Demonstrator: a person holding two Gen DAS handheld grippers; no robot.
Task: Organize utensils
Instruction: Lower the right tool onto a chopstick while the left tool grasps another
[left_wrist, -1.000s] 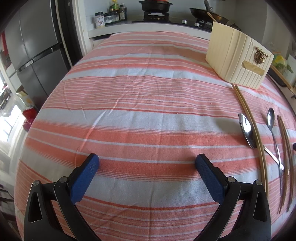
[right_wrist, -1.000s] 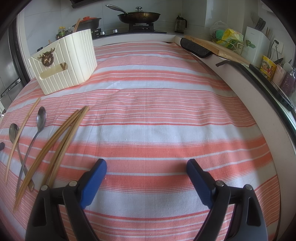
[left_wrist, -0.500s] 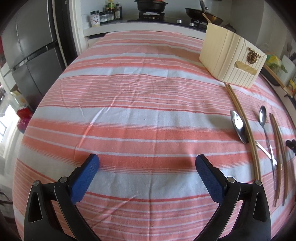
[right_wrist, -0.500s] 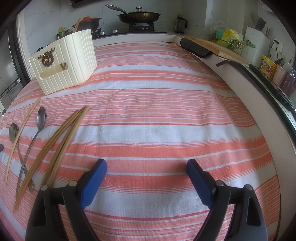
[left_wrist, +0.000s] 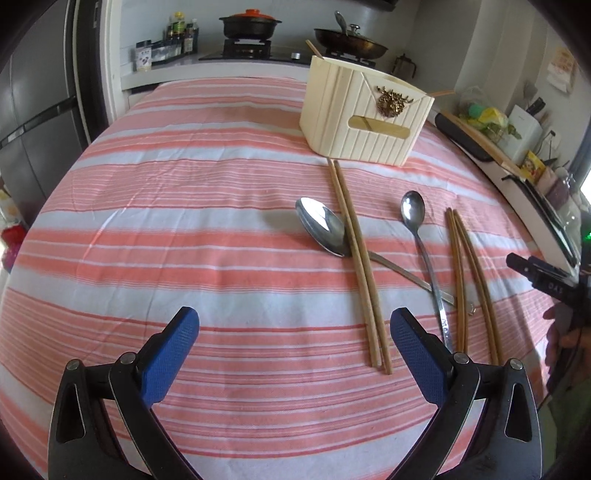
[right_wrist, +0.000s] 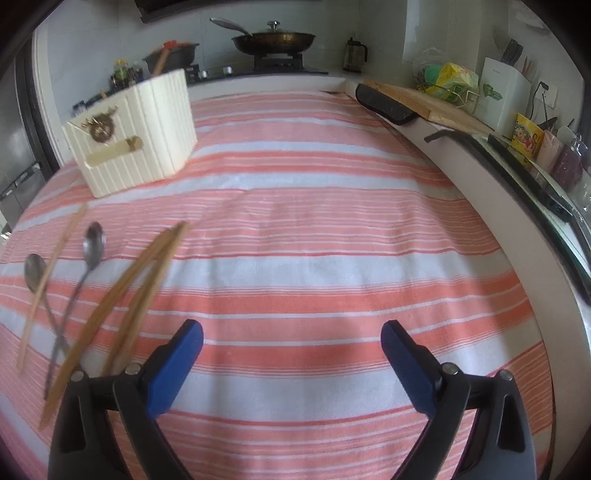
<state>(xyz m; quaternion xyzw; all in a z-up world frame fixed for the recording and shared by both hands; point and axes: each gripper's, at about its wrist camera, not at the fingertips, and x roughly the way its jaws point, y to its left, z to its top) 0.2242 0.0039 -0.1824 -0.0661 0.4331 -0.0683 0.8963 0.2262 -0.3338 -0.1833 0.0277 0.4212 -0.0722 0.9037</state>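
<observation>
A cream ribbed utensil holder (left_wrist: 364, 114) stands at the back of the striped tablecloth; it also shows in the right wrist view (right_wrist: 133, 136). In front of it lie a pair of wooden chopsticks (left_wrist: 360, 258), a large spoon (left_wrist: 323, 230), a small spoon (left_wrist: 419, 236) and more chopsticks (left_wrist: 467, 273). My left gripper (left_wrist: 295, 354) is open and empty, just left of the near chopstick ends. My right gripper (right_wrist: 291, 365) is open and empty over bare cloth, with the utensils (right_wrist: 92, 280) to its left.
A stove with a pot (left_wrist: 251, 24) and a pan (right_wrist: 275, 38) runs along the back. A counter with a cutting board (right_wrist: 428, 105), boxes and jars lines the right. A fridge (left_wrist: 33, 110) stands at the left. The right gripper's body (left_wrist: 546, 280) shows at the right edge.
My left gripper has swung right, so the utensils and holder now sit nearer the middle of its view. The right gripper has shifted slightly; its view is blurred on the left.
</observation>
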